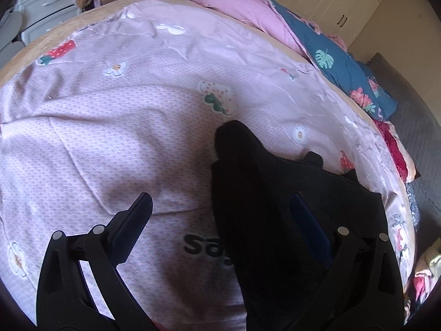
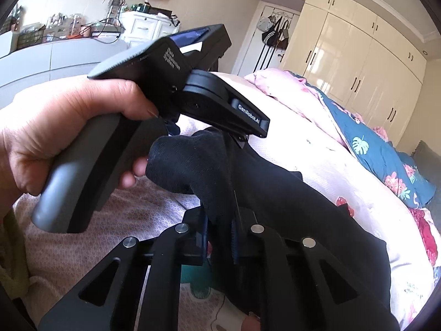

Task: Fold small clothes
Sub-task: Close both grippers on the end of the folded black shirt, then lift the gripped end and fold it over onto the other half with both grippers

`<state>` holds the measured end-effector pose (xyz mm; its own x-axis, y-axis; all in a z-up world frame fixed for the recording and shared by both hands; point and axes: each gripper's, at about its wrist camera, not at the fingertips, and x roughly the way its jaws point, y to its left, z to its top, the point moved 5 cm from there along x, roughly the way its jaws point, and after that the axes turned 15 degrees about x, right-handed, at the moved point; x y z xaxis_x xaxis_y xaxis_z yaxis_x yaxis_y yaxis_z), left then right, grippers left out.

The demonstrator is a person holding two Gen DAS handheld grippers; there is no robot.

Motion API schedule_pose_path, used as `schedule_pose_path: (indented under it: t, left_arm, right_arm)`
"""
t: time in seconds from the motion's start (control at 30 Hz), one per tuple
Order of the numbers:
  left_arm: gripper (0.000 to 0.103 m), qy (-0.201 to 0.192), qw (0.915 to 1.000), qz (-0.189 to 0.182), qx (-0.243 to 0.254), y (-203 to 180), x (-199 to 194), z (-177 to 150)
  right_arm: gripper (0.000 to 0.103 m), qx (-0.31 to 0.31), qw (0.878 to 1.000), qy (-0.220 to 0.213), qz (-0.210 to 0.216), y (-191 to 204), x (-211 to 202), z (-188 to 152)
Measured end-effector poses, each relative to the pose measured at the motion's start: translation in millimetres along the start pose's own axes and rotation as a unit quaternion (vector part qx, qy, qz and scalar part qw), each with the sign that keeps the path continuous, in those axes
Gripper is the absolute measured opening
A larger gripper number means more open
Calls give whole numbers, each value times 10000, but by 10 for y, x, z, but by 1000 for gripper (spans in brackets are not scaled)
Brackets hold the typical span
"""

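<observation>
One black sock, maybe a pair bunched together, hangs in the air above the bed, and no finished fold shows. My read: task is early or mid-step; the sock is lifted and not yet laid flat, doubled over or set down, so the folding itself remains. Nothing in either view looks like a finished stack; bright fabric at the bed's right edge is too blurred to name.

Right tool: jaws pressed nearly together, pinching the dark sock fabric low between the blue pads. The toe or heel end bulges up and left of the pinch, just beside the person's left hand.

Left tool: jaws spread wide in its own view. The left finger is clear of any cloth; the black sock drapes over the right finger side, covering most of its blue pad, so it touches that side but is not clamped. In the right wrist view the left tool's nose sits right above the sock, touching or nearly so; can't tell which.

Sock sits between the two tools, over the pink strawberry-and-flower bedsheet, right of centre from the left tool. A pink duvet and blue floral quilt lie bunched at the far edge, well apart from the sock.
</observation>
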<state>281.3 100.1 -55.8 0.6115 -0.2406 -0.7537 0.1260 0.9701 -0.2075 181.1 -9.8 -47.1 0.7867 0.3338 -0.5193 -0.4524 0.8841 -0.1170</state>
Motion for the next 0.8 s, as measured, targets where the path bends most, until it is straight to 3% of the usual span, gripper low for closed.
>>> schedule_pose_path:
  t: [0.1,0.17,0.33,0.43,0.5,0.8]
  left_arm:
    - [93,-65,9998,-172,81,-129,-12,-2]
    - [85,-91,9996,-250,135,-209,-20,0]
    - [48,-201,9982,-522,218,-423,-63,-10]
    - [33,-330,9975,-539,314,-524,-118,2]
    - [28,-456,9967,-579,346,-580,-191,21]
    - [26,-738,9935,-721,480,-891,-440,42]
  right_arm:
    - [11,64,9999,-100,-28,-28,-71,-10]
    - [10,110,9998,-181,-56,-85,-122,-13]
    - [10,249,9992,-275,-111,-195,-212,-35]
    - [10,297,9987,-374,-175,-250,-276,-54]
    - [10,336,9983,-425,-215,-292,-318,-66]
    - [9,653,9956,-550,-383,-530,-537,-134]
